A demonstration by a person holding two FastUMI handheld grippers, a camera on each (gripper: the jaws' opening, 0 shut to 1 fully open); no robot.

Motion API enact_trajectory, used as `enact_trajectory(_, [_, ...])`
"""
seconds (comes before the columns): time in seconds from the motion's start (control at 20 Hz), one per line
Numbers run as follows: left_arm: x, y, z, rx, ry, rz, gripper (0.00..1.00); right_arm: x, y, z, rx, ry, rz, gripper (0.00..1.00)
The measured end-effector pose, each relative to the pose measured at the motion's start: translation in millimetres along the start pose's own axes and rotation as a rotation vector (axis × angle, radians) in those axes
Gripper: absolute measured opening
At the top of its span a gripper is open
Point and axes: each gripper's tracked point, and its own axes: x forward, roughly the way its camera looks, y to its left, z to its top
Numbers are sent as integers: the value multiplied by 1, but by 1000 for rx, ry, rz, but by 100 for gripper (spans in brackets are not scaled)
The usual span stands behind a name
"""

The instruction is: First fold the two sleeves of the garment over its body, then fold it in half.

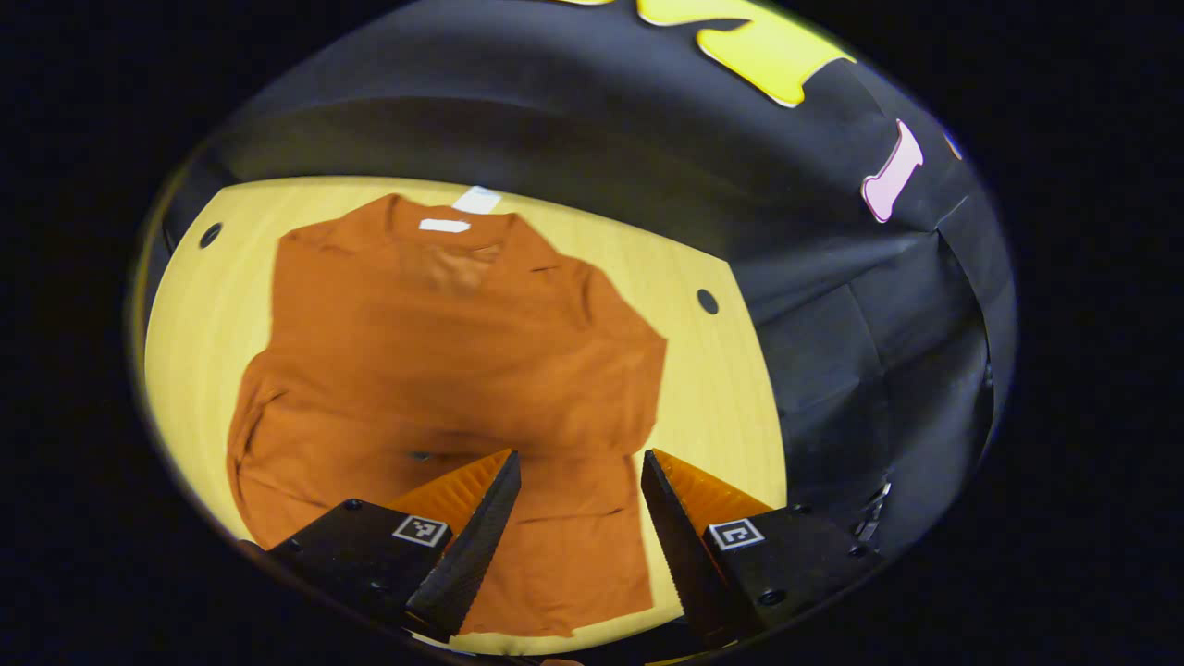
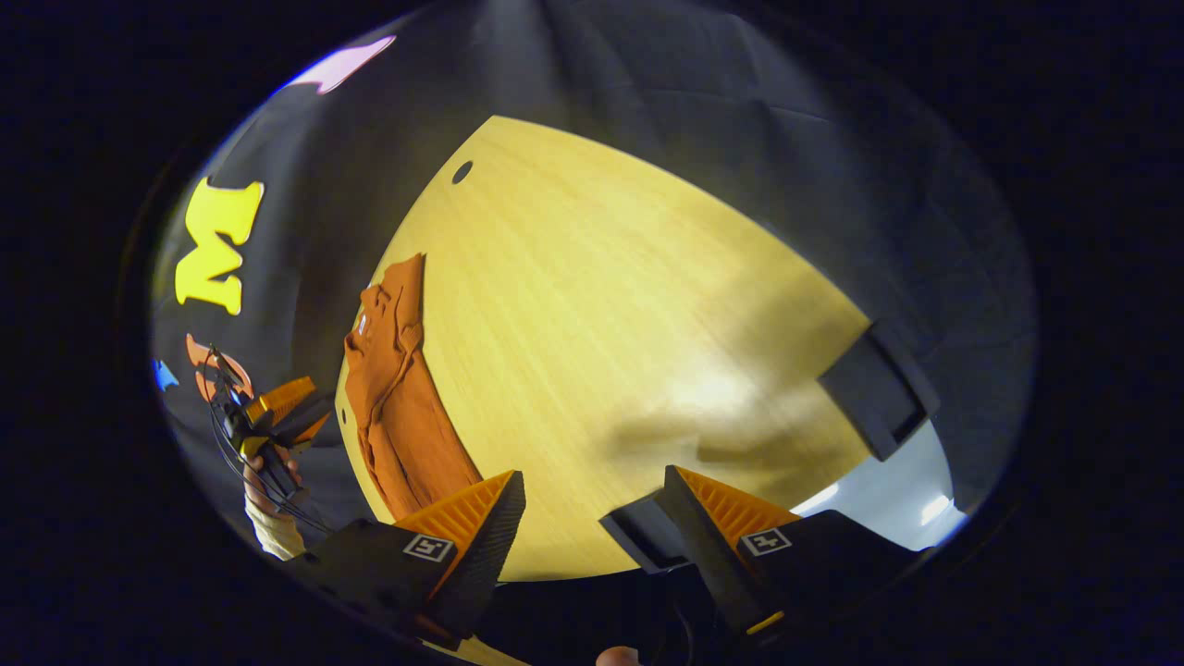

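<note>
An orange long-sleeved garment lies flat on the yellow wooden table, collar at the far side with a white label. Both sleeves appear folded in over the body. My left gripper hangs open above the garment's lower half, nothing between its fingers. In the right gripper view the same garment shows edge-on at the left of the table. My right gripper is open over the table's near edge, off to the garment's side. The left gripper and the hand holding it show far left.
Black cloth walls the booth behind and beside the table. Small dark holes mark the tabletop. A black block sits at the table's right edge in the right gripper view, another dark block near my right finger. Bare wood lies right of the garment.
</note>
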Motion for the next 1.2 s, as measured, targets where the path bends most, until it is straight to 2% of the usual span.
enact_trajectory(0.05, [-13,24,-12,4,2,37,88,3,9,-3,-24,12,-5,96])
enact_trajectory(0.1, [-26,54,-22,7,-1,88,93,8,20,-8,-51,24,-7,92])
enact_trajectory(0.15, [-38,80,-32,2,-6,128,98,12,29,-11,-80,31,-12,96])
enact_trajectory(0.3, [-75,137,-59,-72,-18,166,99,23,49,-25,-158,68,-40,96])
enact_trajectory(0.35, [-86,152,-69,-98,-15,177,99,27,56,-29,-180,82,-49,92])
enact_trajectory(0.4, [-97,167,-80,-113,-12,196,99,31,62,-33,-202,92,-54,96])
enact_trajectory(0.6, [-138,217,-122,-122,16,273,99,47,88,-42,-276,120,-77,96])
enact_trajectory(0.65, [-146,226,-132,-123,32,280,99,52,92,-44,-294,124,-84,92])
enact_trajectory(0.7, [-142,247,-152,-127,52,277,99,56,96,-45,-310,130,-93,92])
enact_trajectory(0.75, [-154,249,-159,-135,70,267,99,59,99,-48,-326,141,-97,96])
enact_trajectory(0.8, [-155,258,-171,-150,86,251,99,63,102,-51,-346,155,-95,92])
enact_trajectory(0.9, [-154,263,-181,-191,121,200,99,73,100,-55,-397,180,-103,96])
enact_trajectory(1.0, [-154,271,-190,-229,153,158,99,81,92,-55,-441,185,-136,96])
enact_trajectory(1.05, [-153,276,-191,-242,162,139,99,82,91,-59,-465,200,-127,96])
enact_trajectory(1.15, [-150,287,-197,-268,199,94,99,83,98,-70,-475,242,-54,96])
enact_trajectory(1.2, [-151,292,-203,-282,236,72,99,81,110,-77,-469,265,32,97])
